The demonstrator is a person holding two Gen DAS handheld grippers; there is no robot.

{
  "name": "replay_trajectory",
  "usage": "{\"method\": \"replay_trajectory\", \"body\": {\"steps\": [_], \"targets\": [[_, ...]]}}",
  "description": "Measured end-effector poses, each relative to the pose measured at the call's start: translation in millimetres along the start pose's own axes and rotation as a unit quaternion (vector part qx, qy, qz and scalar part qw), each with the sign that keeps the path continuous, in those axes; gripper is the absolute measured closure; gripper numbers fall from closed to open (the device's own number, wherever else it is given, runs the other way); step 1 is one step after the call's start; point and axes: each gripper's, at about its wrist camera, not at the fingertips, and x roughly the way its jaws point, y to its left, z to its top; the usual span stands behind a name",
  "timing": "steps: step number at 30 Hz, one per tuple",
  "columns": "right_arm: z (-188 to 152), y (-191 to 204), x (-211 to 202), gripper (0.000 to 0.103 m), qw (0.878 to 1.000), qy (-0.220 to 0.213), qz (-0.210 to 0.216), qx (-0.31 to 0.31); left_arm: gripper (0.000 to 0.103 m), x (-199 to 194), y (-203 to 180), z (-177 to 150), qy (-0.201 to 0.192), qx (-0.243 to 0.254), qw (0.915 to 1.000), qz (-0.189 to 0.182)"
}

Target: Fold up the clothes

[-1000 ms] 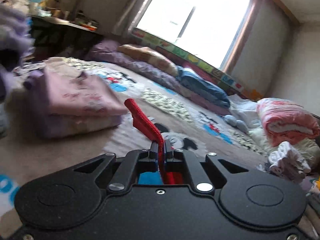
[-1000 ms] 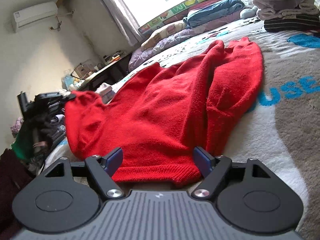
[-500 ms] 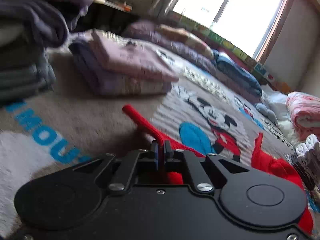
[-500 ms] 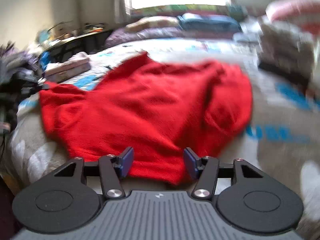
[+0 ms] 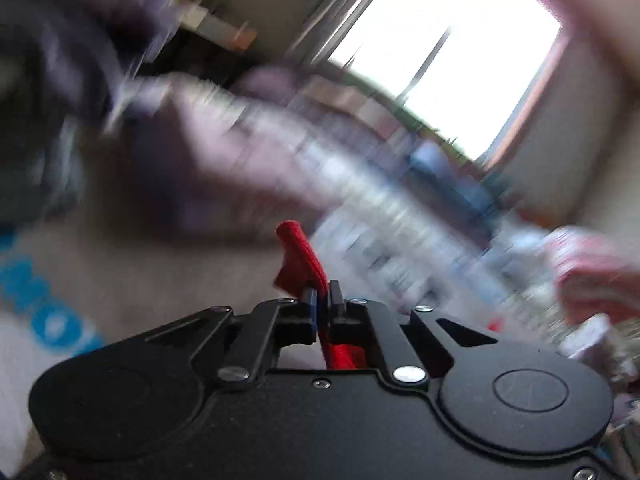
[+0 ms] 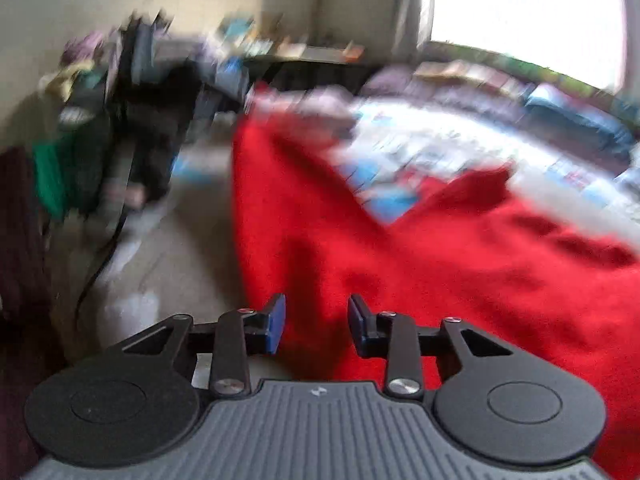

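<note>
Across the printed bed blanket [image 6: 460,148], seen whole only from the right wrist: red sweater [image 6: 440,264] spread flat, fuzzy knit, creased, one part stretched toward the bed's far edge. Spans the gap of the right gripper [image 6: 316,322], jaws apart, holding nothing; contact with the fabric not clear. From the left wrist, heavily blurred: only a narrow red strip poking up, clamped between the closed jaws of the left gripper [image 5: 322,300]. Bright window [image 5: 440,52] beyond.
</note>
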Motion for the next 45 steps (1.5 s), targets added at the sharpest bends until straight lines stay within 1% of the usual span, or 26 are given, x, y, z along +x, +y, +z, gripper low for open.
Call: {"method": "replay_trajectory", "body": {"steps": [1,2,3,4,6,8,11,14,15,17,18,21,22,23,24,25,26,27,28,31,35,37,39,41,43,45], "targets": [[-2,0,4,0.067,1.0,0.007,0.005,0.003,0.101,-1,-1,0,-0.004,0.013,0.9999,0.003],[-4,-1,3,0.067,1.0,0.002,0.007,0.004,0.1,5,1,-2,0.017,0.028,0.9991,0.029],[-4,-2,2,0.067,1.0,0.002,0.008,0.002,0.099,15,5,-7,0.05,0.04,0.996,0.063],[-3,0,1,0.067,1.0,0.004,0.005,-0.007,0.098,22,8,-10,0.076,0.045,0.9926,0.082],[-1,6,-2,0.067,1.0,0.005,-0.006,-0.029,0.096,18,3,-9,0.08,0.053,0.9934,0.064],[1,15,-4,0.067,0.998,0.0,-0.02,-0.057,0.091,14,-2,-7,0.083,0.061,0.9937,0.045],[1,27,-5,0.067,0.995,-0.019,-0.033,-0.09,0.091,8,-10,-4,0.088,0.072,0.9934,0.016],[1,26,4,0.06,0.997,-0.017,-0.02,-0.071,0.091,2,-17,-1,0.093,0.083,0.9921,-0.012],[0,22,9,0.06,0.999,-0.008,-0.007,-0.053,0.091,4,-20,-3,0.104,0.093,0.9902,-0.012],[-2,17,10,0.059,0.999,-0.006,0.006,-0.032,0.09,22,-26,-20,0.159,0.132,0.9782,0.02],[-1,16,9,0.059,1.0,-0.003,0.013,-0.027,0.09,27,-29,-25,0.172,0.143,0.974,0.032],[-1,14,7,0.059,0.999,0.008,0.022,-0.027,0.094,25,-33,-21,0.138,0.134,0.9801,0.049],[-1,13,8,0.059,0.999,0.009,0.023,-0.025,0.093,23,-35,-20,0.132,0.131,0.9817,0.041],[-2,14,7,0.059,0.999,0.006,0.021,-0.025,0.093,22,-38,-19,0.141,0.125,0.982,0.007],[-2,15,7,0.059,0.999,0.004,0.019,-0.025,0.092,26,-42,-20,0.156,0.121,0.9801,-0.019],[-4,16,7,0.059,1.0,0.001,0.017,-0.024,0.078,29,-45,-26,0.175,0.126,0.9759,-0.035],[-5,16,6,0.059,1.0,-0.001,0.018,-0.025,0.069,31,-50,-29,0.185,0.129,0.9732,-0.044],[-6,16,5,0.059,1.0,-0.002,0.019,-0.025,0.073,33,-56,-29,0.179,0.132,0.974,-0.041],[-6,17,4,0.059,0.999,-0.004,0.02,-0.025,0.075,34,-61,-30,0.174,0.135,0.9747,-0.037],[-8,15,-8,0.057,0.999,-0.01,0.031,-0.027,0.075,39,-78,-30,0.158,0.143,0.9767,-0.026],[-15,5,-31,0.059,0.999,-0.026,0.046,-0.012,0.075,45,-101,-31,0.137,0.154,0.9786,-0.012],[-20,-5,-45,0.059,0.998,-0.033,0.046,0.008,0.075,49,-113,-32,0.129,0.161,0.9784,-0.009],[-27,-27,-64,0.059,0.997,-0.049,0.039,0.054,0.075,60,-132,-40,0.137,0.179,0.9739,-0.025],[-34,-55,-85,0.059,0.992,-0.068,0.019,0.105,0.075,68,-152,-49,0.144,0.197,0.9688,-0.044],[-43,-87,-106,0.059,0.984,-0.09,-0.009,0.156,0.073,72,-170,-58,0.152,0.209,0.9634,-0.072],[-52,-123,-125,0.058,0.97,-0.114,-0.039,0.209,0.072,75,-190,-67,0.16,0.219,0.9576,-0.096]]}}
